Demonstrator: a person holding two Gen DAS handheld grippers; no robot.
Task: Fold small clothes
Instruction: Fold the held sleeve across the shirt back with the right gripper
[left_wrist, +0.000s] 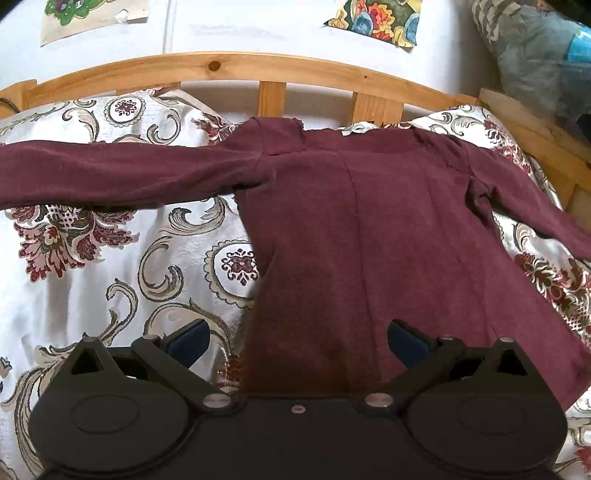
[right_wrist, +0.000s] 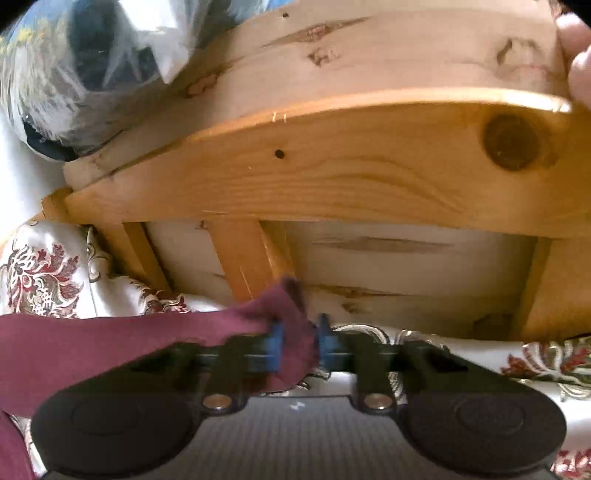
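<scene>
A maroon long-sleeved shirt lies flat on the floral bedspread, neck toward the wooden headboard, both sleeves spread out. My left gripper is open, its blue pads either side of the shirt's lower left hem, with the cloth under and between them. My right gripper is nearly closed on the cuff end of the shirt's sleeve, close to the wooden bed frame. The cloth bunches between its blue pads.
A curved wooden headboard with slats runs behind the shirt. The wooden side rail stands right in front of the right gripper. A plastic-wrapped bundle lies beyond the frame. Patterned paper hangs on the white wall.
</scene>
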